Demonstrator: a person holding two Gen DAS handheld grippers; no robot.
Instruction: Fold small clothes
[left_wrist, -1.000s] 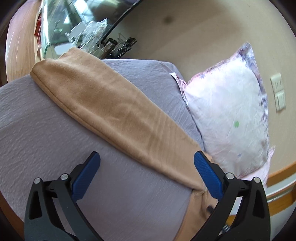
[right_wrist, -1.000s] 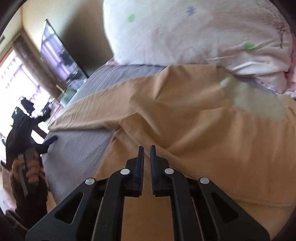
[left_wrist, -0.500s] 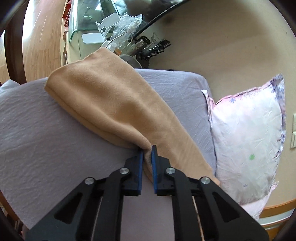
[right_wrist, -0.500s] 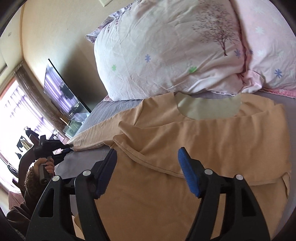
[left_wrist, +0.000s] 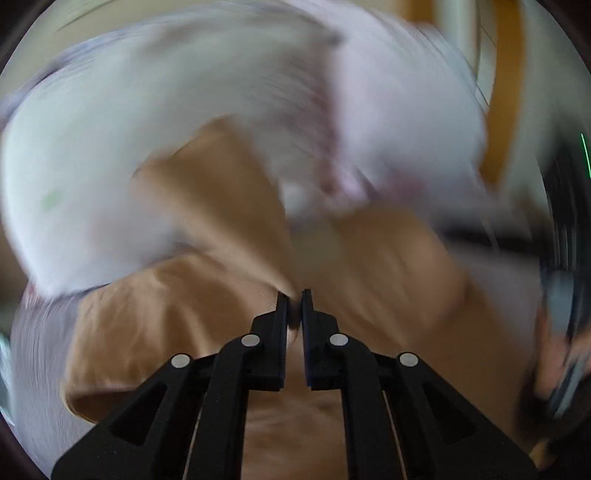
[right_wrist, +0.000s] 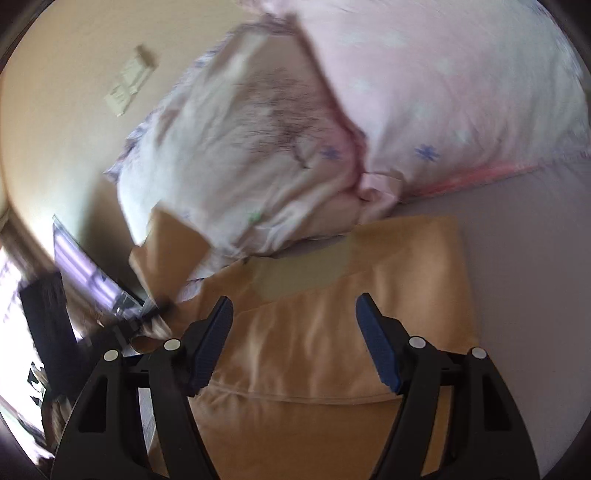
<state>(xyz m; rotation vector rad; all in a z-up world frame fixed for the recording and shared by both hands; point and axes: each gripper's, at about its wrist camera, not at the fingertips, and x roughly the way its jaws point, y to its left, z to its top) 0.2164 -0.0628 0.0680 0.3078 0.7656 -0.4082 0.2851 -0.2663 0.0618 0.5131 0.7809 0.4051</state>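
- My left tongs, closed on the tan knit shirt's sleeve a moment ago, now swing it, apparently, inward across the body.
- My right tongs, newly opened wide, hold nothing above the shirt near the grey bed's pillow edge.

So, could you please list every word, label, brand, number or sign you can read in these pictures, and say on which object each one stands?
There is no readable text in either view.
The tan shirt shows no print, and no writing is legible at its collar.
The pillows carry only tree, star and flower patterns, no letters.
The wall switch plate is too blurred to show any marking.
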